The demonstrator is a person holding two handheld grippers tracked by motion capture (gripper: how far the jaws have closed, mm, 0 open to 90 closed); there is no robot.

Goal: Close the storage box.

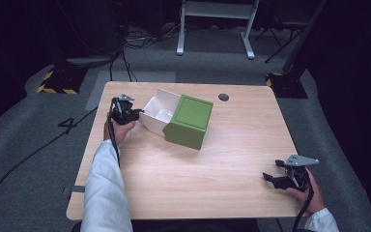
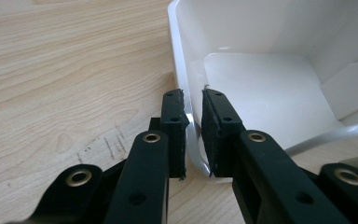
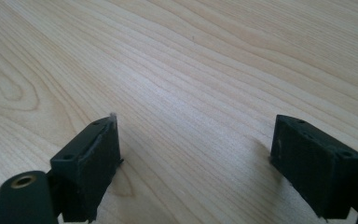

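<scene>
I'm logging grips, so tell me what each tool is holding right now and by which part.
The left tool is clamped on the white drawer, gripping its front rim wall. The right tool stands open over the table, holding nothing.

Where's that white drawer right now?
In the high view, the white drawer sticks out of the green box at the table's far left, its rim clamped by the left tool.

The person wears white sleeves [image 1: 104,186]. Each hand-held gripper, left [image 1: 134,113] and right [image 1: 269,177], is black, with brass-ringed holes, a trailing black cable and what looks like a grey plate.
</scene>
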